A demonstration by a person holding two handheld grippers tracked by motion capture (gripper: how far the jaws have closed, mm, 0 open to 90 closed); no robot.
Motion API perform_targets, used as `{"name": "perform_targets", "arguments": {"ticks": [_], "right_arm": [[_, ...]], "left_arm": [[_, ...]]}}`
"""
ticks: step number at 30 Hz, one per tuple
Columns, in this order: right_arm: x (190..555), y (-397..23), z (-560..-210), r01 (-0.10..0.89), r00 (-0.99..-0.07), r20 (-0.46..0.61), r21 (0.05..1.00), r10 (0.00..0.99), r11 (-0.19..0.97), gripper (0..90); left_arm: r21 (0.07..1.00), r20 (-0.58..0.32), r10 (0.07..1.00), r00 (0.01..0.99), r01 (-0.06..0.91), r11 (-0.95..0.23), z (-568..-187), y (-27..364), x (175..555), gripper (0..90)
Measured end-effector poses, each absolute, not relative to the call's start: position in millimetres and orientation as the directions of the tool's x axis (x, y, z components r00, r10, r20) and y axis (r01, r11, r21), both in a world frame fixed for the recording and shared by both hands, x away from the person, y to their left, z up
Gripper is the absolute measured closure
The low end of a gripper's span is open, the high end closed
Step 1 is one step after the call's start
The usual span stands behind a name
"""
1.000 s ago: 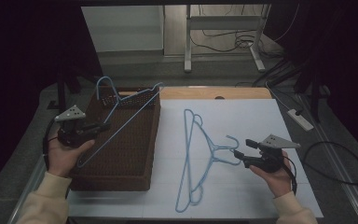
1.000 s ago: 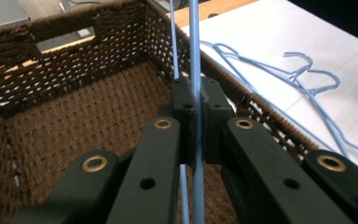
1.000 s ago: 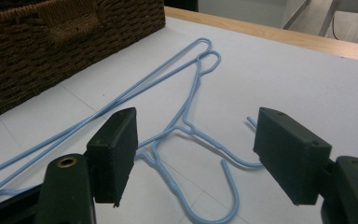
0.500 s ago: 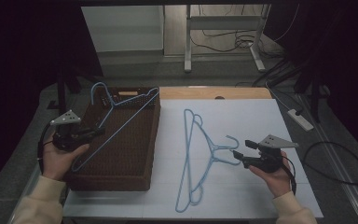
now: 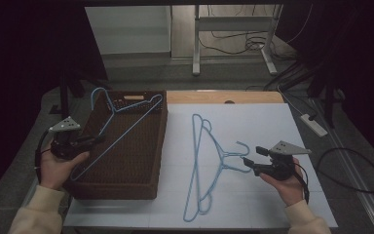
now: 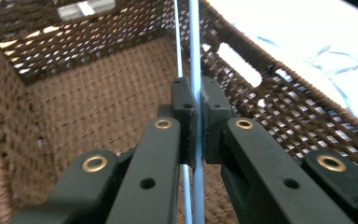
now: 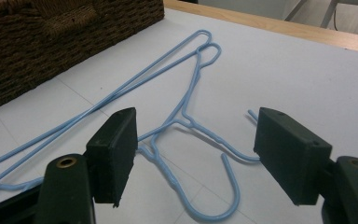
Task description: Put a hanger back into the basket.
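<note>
**One hanger clamped over the basket, two flat on the bench**

The left gripper has its fingers pressed tight on the blue wire of a hanger. In the left gripper view the wire runs straight up between the two black pads, with a second strand of the same hanger just behind it. That hanger slants across the open top of the basket, its hook up at the far left corner and its long wire running down toward the left hand at the basket's near left side.

The right gripper has its fingers spread wide, holding nothing. Between them in the right gripper view lie the necks and hooks of two more hangers, flat on the bench; the nearest hook curls just ahead of the pads, not touching them. In the high view the right hand rests low beside those hooks.

The two flat hangers lie overlapped, their long triangles pointing away toward the far edge and back toward the near edge. They rest on a white sheet covering the bench, with a strip of wood showing at its far side. The brown woven basket sits on the left of the sheet.

Beyond the bench the room is dark: a grey floor, metal table legs, loose cables, and a power strip at the right.
</note>
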State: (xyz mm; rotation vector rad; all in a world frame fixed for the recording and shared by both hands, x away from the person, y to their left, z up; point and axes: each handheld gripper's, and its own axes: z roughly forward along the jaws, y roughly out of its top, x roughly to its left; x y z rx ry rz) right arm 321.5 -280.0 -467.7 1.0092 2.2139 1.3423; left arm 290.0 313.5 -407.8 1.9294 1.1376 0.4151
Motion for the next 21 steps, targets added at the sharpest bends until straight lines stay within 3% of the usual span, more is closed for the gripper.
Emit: {"name": "perform_targets", "arguments": {"ticks": [21], "right_arm": [[322.1, -277.5, -469.7, 0.399, -0.687, 0.065, 0.867, 0.724, 0.300, 30.6]], "left_arm": [[0.664, -0.101, 0.849, 0.519, 0.670, -0.331, -434.7, 293.0, 336.6, 86.8]]}}
